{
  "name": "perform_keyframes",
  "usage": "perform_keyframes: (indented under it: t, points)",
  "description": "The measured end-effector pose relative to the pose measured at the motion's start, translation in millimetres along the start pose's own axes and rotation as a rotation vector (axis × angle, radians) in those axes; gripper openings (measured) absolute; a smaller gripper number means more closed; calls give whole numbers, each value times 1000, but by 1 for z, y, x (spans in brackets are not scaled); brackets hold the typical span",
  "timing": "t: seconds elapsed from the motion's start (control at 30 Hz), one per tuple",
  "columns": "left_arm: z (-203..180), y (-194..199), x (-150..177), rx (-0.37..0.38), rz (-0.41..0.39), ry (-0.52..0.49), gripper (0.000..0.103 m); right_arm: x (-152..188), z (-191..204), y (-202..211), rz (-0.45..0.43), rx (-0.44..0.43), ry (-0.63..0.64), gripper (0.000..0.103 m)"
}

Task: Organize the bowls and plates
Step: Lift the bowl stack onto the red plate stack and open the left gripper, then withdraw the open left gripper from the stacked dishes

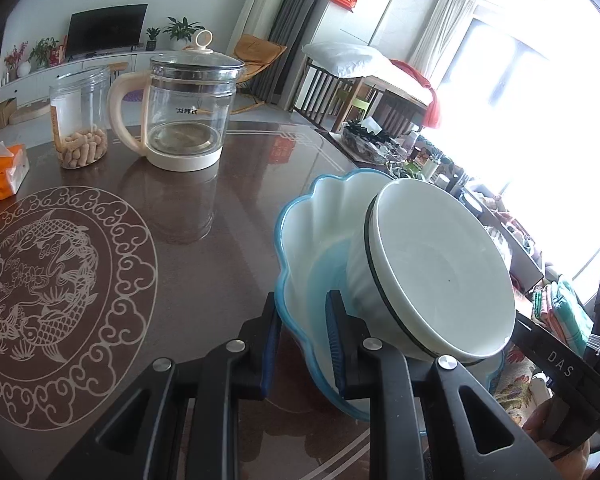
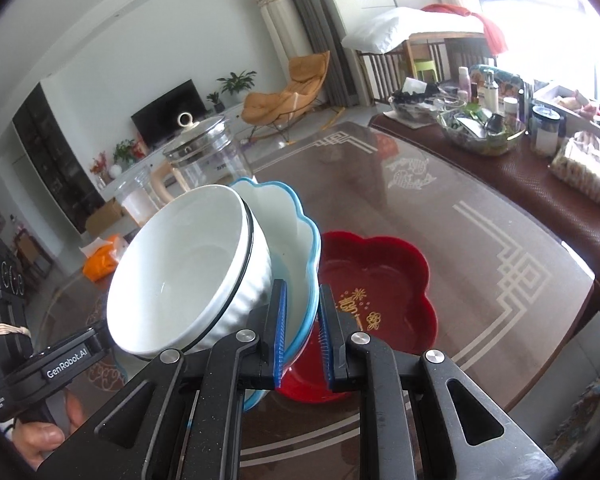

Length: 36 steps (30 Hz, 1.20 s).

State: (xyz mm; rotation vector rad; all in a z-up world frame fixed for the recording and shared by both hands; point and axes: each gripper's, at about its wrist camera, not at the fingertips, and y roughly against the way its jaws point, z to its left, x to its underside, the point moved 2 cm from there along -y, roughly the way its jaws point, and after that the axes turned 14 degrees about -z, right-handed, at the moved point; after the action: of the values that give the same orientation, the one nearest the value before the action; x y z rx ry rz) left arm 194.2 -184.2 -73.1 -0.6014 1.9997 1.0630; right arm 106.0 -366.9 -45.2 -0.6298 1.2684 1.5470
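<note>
Altogether: one white bowl (image 2: 180, 264), one blue-rimmed dish (image 2: 288, 240), one red dish (image 2: 380, 280).

The left gripper (image 1: 304, 344) pinches the blue scalloped plate's (image 1: 312, 240) near rim, apparently lifted off the worktop (image 1: 228, 208); a white bowl (image 1: 440, 272) sits tilted inside.

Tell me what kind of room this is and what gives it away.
Most likely a home's combined living and dining room. A dark flat-screen television stands on a low white cabinet, a mustard-yellow lounge chair sits beside grey curtains, and a glass-topped brown dining table holds a clear glass electric kettle.
</note>
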Motion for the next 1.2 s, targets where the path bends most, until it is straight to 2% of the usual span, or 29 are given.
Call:
perform_keyframes:
  t: [0.17, 0.37, 0.43, 0.57, 0.67, 0.73, 0.8, 0.87, 0.93, 1.2]
  points:
    - [-21, -35, 4, 11, 41, -26, 21, -5, -35, -14, 1, 52, -49, 17]
    - [-28, -64, 30, -4, 122, -33, 21, 17, -71, -30, 45, 97, -129, 17]
    - [-30, -63, 34, -12, 93, -60, 21, 26, -78, -33, 61, 104, -147, 17]
    - [-31, -61, 36, -11, 106, -82, 21, 26, -77, -29, 31, 99, -131, 17]
    - [-35, -54, 30, -45, 79, -141, 24, 24, -78, -26, 21, 83, -145, 20]
    - [-34, -48, 27, -64, 80, -154, 35, 21, -77, -22, 0, 83, -140, 26]
    - [-31, -40, 24, -99, 59, -168, 67, 16, -77, -18, -19, 102, -128, 34]
    - [-28, -26, 20, -135, 7, -181, 81, 11, -79, -11, -41, 116, -136, 44]
    - [-27, -13, 18, -158, -22, -210, 82, 8, -81, -1, -64, 120, -147, 61]
    - [-31, 32, 23, -229, -43, -277, 95, 24, -49, 50, -119, 148, -133, 68]
